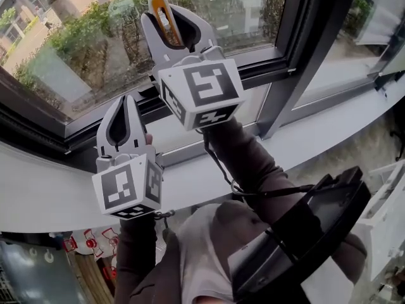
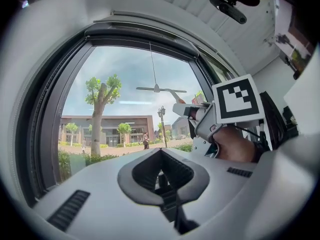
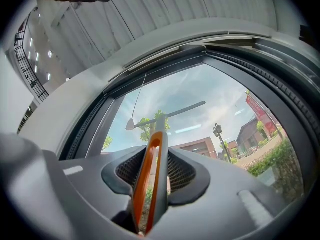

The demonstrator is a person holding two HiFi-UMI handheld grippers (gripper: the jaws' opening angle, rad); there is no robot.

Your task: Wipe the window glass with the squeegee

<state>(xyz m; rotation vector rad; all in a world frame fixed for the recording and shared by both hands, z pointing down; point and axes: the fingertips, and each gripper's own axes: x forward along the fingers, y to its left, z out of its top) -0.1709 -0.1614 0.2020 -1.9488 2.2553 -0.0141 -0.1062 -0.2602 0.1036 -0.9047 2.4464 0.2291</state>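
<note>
Lower left: left gripper (image 1: 124,103) has its jaws together with nothing in them, parked just above the sill (image 1: 57,189). Centre top: right gripper (image 1: 171,25) is clamped on the squeegee (image 3: 152,179) by its orange-grey handle, jaws fairly wide around it. Blade sits high against the window glass (image 1: 82,56); actual contact is hard to confirm. For a clean pass I'd say: blade flat, even pressure, straight pull down, grip firm so the handle can't twist.

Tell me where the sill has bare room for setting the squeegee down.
The white sill is bare left of the left gripper, and again right of the right gripper's arm, up to the dark frame. Crowded: the middle, where both grippers stand.
</note>
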